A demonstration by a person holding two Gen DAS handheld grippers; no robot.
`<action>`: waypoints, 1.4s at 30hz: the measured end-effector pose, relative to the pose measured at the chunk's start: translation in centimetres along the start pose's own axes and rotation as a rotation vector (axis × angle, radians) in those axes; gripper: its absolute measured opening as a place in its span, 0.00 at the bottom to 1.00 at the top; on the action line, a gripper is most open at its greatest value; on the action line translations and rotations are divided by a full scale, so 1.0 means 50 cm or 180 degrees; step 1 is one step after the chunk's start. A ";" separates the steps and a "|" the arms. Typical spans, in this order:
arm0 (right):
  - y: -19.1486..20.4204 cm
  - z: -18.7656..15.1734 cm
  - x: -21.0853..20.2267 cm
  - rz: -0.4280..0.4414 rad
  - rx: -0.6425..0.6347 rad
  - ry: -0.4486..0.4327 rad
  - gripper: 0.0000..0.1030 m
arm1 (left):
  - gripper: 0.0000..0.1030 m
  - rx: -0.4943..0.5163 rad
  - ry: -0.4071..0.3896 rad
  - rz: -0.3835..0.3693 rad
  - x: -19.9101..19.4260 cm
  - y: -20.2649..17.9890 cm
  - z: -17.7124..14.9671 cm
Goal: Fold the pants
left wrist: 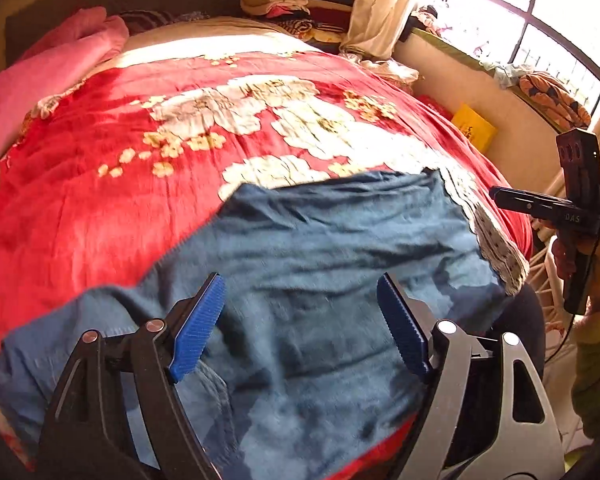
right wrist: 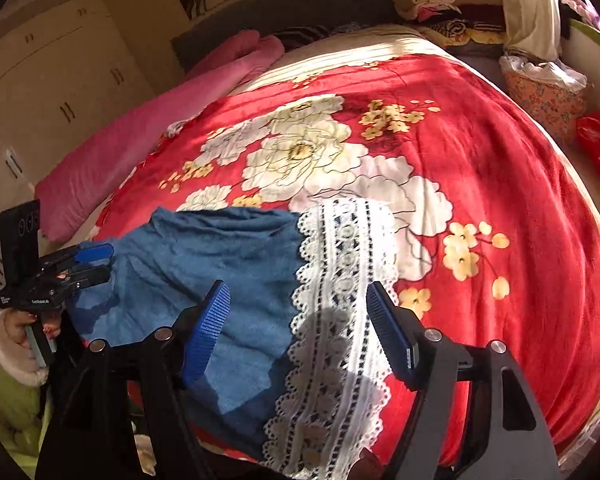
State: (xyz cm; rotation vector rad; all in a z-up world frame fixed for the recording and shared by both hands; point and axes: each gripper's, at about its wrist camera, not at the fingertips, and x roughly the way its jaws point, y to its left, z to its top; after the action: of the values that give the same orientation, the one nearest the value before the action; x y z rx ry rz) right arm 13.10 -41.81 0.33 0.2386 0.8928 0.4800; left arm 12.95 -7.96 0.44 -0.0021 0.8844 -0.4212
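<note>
Blue pants (left wrist: 300, 264) with a white lace hem (left wrist: 496, 240) lie spread on the red floral blanket (left wrist: 120, 160) near the bed's front edge. My left gripper (left wrist: 300, 328) is open and empty, just above the pants' waist end. In the right wrist view the pants (right wrist: 204, 264) and their lace hem (right wrist: 340, 300) lie below my right gripper (right wrist: 298, 332), which is open and empty above the hem. The left gripper also shows in the right wrist view (right wrist: 96, 264), at the pants' left edge. The right gripper shows at the right edge of the left wrist view (left wrist: 500, 196).
A pink rolled quilt (right wrist: 148, 128) lies along the bed's left side. Stacked clothes (right wrist: 432, 0) sit at the headboard. A floral basket (right wrist: 544, 96) and a red bag (right wrist: 598, 140) stand right of the bed. A window (left wrist: 532, 8) and a yellow box (left wrist: 474, 126) are at the right.
</note>
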 end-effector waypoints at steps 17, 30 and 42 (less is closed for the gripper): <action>-0.025 0.038 0.146 0.0455 0.0211 0.0261 0.17 | 0.15 -0.0217 0.0400 -0.0268 0.171 0.075 0.081; -0.002 0.173 0.135 -0.0179 -0.0363 0.0049 0.16 | 0.04 -0.0020 0.0168 -0.0014 0.190 0.049 0.184; -0.084 0.149 0.132 -0.0332 0.0095 0.0085 0.58 | 0.37 -0.0448 0.0093 -0.0066 0.198 0.099 0.150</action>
State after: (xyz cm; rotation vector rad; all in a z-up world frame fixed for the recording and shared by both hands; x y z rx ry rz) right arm 23.76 -42.20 -1.32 0.2122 0.9342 0.3740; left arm 25.87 -8.25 -3.03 -0.1348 0.9421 -0.3782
